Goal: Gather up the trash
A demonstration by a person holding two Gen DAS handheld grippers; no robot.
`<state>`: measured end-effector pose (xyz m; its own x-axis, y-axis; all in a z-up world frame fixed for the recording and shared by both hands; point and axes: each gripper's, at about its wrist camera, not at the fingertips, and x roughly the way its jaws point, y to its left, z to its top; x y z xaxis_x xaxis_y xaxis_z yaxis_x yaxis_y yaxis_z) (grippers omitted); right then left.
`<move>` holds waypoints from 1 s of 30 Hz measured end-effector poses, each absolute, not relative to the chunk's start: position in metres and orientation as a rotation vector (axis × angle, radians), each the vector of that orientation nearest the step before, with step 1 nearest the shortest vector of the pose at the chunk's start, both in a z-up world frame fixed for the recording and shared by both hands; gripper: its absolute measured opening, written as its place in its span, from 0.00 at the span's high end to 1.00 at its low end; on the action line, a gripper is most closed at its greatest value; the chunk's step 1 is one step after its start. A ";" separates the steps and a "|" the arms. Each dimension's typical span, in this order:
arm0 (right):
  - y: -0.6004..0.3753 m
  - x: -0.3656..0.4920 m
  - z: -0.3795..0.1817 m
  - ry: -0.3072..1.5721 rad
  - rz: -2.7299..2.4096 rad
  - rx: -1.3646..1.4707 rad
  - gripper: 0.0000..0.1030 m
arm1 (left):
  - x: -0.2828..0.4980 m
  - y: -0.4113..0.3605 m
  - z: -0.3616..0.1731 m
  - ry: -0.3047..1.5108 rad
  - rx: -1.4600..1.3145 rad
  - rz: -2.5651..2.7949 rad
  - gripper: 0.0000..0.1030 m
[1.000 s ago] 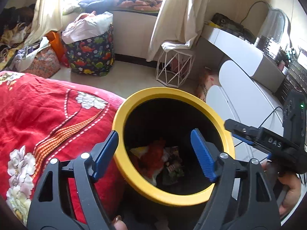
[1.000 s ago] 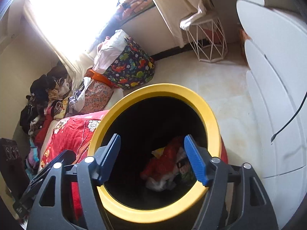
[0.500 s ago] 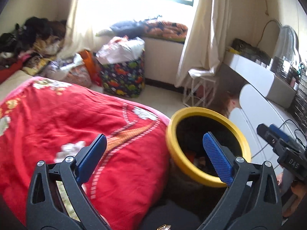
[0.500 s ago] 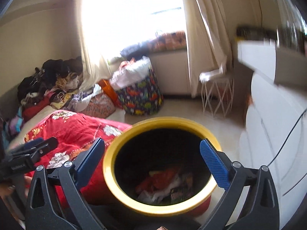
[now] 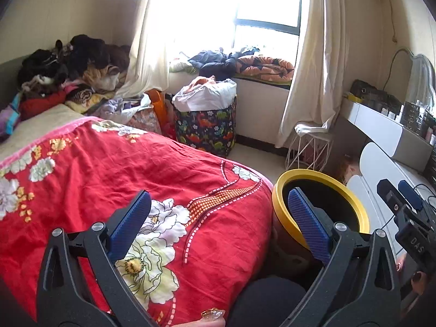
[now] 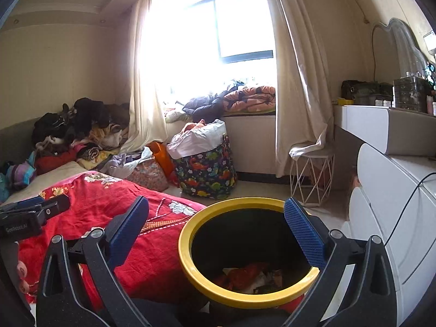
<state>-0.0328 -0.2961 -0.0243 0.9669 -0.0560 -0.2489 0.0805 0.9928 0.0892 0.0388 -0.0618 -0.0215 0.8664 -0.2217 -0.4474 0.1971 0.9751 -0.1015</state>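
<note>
— Red bedding first: what does the left wrist camera show?

— A red floral quilt point(image 5: 114, 179) covers the bed and fills the lower left. The left gripper point(image 5: 218, 222) hangs above it with its blue-padded jaws spread wide and nothing between them. Just beside the quilt's right edge stands the yellow-rimmed bin point(image 5: 321, 201); the gripper's right finger overlaps its rim. From this angle the bin's inside reads only as dark. At the far right edge, the right gripper point(image 5: 403, 193) shows partly, near the white drawers point(image 5: 381, 163).

— And the background there?

— A dinosaur-print bag point(image 5: 207, 125) stuffed with white cloth, a white wire stool point(image 5: 310, 152) under the curtain point(image 5: 316, 62), and piled clothes point(image 5: 70, 70) at the head of the bed.

— What about the right wrist camera?

— The right gripper point(image 6: 216, 223) is also parted wide and empty, poised above the yellow-rimmed bin point(image 6: 190, 259). The trash point(image 6: 248, 275), red, white and dark scraps, lies at the bottom of the bin. The quilt point(image 6: 136, 245) touches the bin's left side. The left gripper point(image 6: 35, 208) juts in from the left edge. The white drawers point(image 6: 387, 190) stand to the right, with a black cable point(image 6: 406, 209) trailing down their front.
</note>
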 end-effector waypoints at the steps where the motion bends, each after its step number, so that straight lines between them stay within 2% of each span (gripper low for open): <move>1: -0.297 -0.032 -0.025 0.251 -0.070 0.102 0.06 | 0.038 -0.063 -0.021 0.471 -0.049 -0.218 0.10; 30: -0.297 -0.034 -0.024 0.242 -0.074 0.106 0.06 | 0.029 -0.065 -0.019 0.450 -0.052 -0.215 0.10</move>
